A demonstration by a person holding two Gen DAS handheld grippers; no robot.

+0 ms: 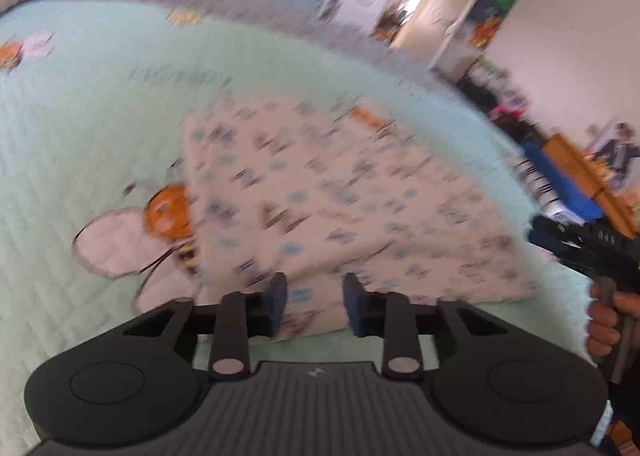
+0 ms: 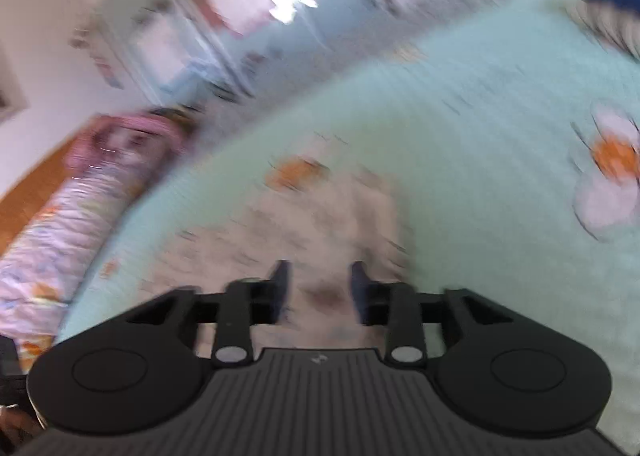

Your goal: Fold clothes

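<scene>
The left gripper (image 1: 316, 304) fingers stand apart and empty above the folded printed garment (image 1: 340, 200) on the mint bedspread (image 1: 80, 116); the right gripper (image 2: 318, 292) fingers likewise gape.

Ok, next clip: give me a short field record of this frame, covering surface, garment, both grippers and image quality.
surface: mint green quilted bedspread with bee pictures
garment: pale patterned cloth, lying folded flat on the bedspread
left gripper: jaws apart, above the garment's near edge, nothing pinched
right gripper: jaws apart over the garment, nothing pinched; also seen at the right edge of the left view, held in a hand
image quality: both views motion-blurred, right view worse
</scene>
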